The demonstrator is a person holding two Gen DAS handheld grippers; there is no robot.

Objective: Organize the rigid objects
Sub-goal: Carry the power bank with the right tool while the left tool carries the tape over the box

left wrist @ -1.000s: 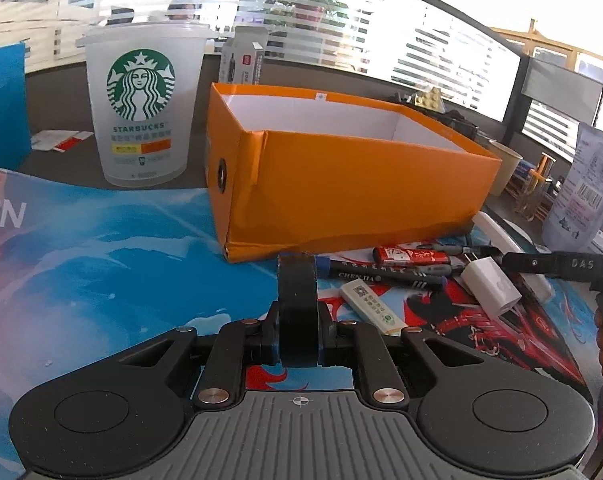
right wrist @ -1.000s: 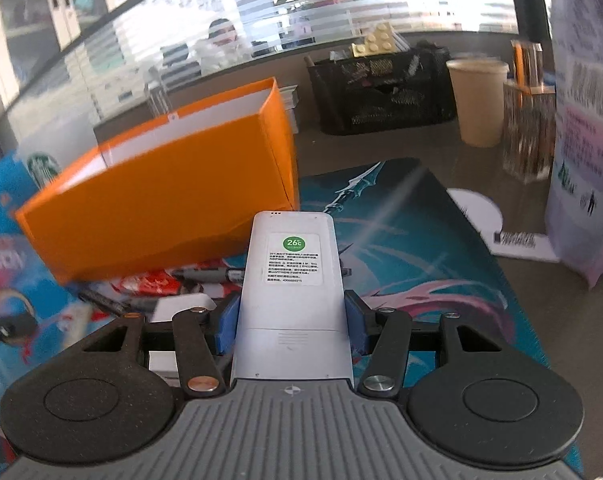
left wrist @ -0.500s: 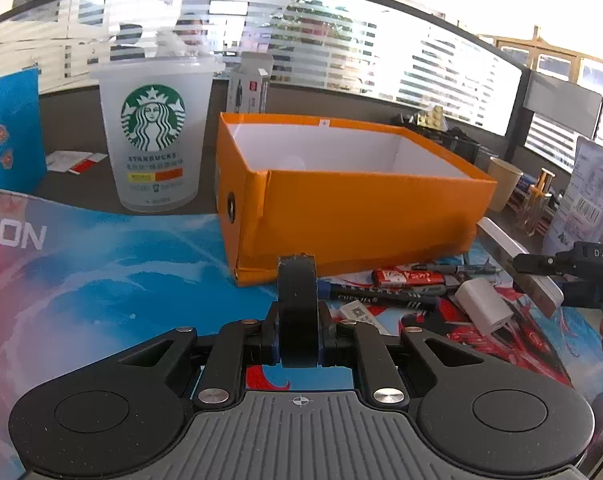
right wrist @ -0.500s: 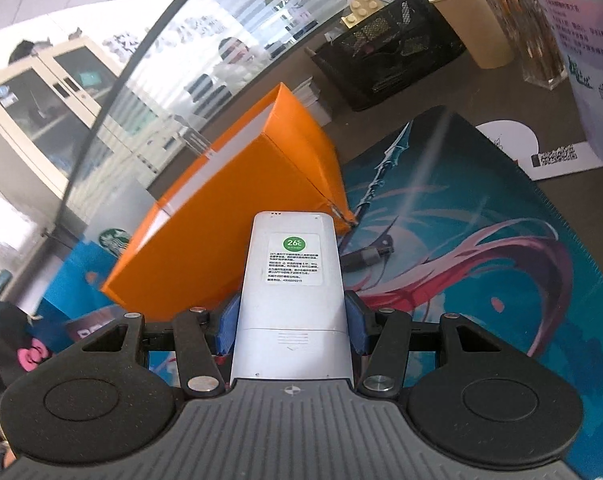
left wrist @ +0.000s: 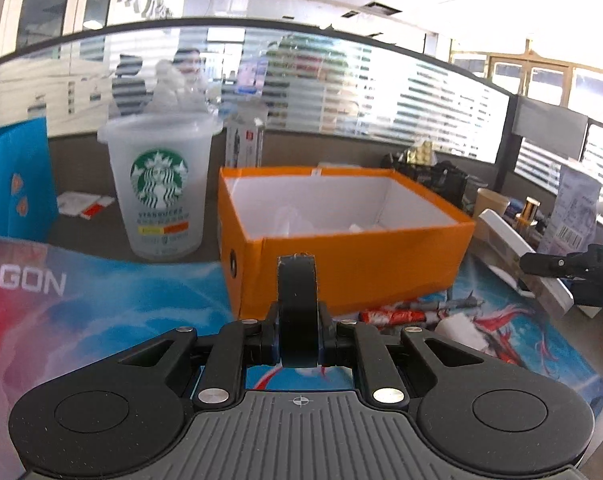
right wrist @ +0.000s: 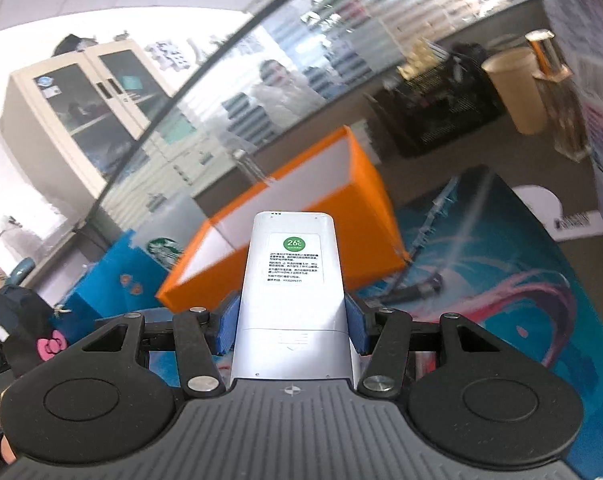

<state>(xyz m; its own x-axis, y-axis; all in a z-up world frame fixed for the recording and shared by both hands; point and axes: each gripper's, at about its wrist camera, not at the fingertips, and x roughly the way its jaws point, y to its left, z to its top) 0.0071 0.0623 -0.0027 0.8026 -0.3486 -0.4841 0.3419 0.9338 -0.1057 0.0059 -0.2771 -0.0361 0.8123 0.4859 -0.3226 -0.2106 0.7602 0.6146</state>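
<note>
- Colourful printed desk mat (left wrist: 101, 312) covers the work surface, red and blue with large white lettering at the left edge.
- Orange cardboard box (left wrist: 353, 272) stands open on the mat, white inside, with some pale items lying at its bottom that are too blurred to name.
- Frosted plastic cup (left wrist: 161, 192) with a green logo stands just left of the box, behind the mat's edge.
- White remote control (right wrist: 293, 280) is clamped at its sides between the blue pads of the right gripper (right wrist: 293, 320), lifted in the air with its far end pointing toward the box.
- Left gripper (left wrist: 297, 336) is pinched onto a slim black object (left wrist: 297, 300) that stands up between its fingers, raised in front of the box's near wall.
- Pens and markers (left wrist: 417, 312) lie in a small heap on the mat against the foot of the box, with a white adapter (left wrist: 457, 328) just beside them.
</note>
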